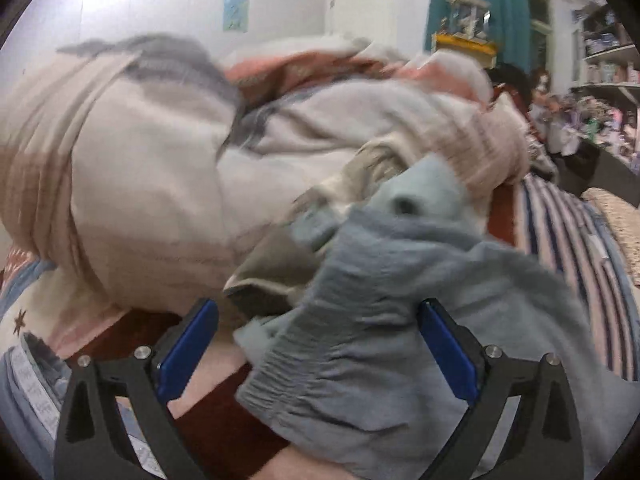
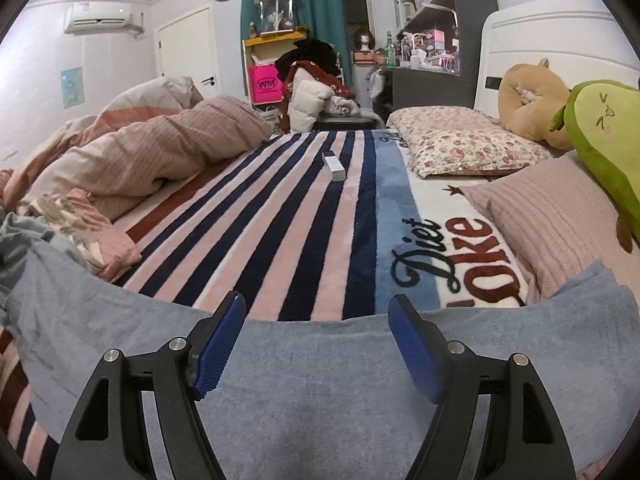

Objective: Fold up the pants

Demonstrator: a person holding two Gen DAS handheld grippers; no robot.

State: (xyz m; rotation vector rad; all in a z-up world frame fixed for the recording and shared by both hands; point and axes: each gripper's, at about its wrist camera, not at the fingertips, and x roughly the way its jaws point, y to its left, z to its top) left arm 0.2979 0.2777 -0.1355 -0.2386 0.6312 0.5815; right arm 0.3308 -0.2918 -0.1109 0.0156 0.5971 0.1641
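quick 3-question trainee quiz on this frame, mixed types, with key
1. True or false: the right gripper is clamped shut on the grey-blue pants.
2. Multiple choice: what lies between the left gripper fingers? A) the elastic waistband of the pants B) the floral pillow C) the white remote
3. Fill in: the white remote lies on the ____ blanket.

Key
1. False: its jaws stand open above the flat pants.
2. A: the bunched waistband sits between open jaws.
3. striped
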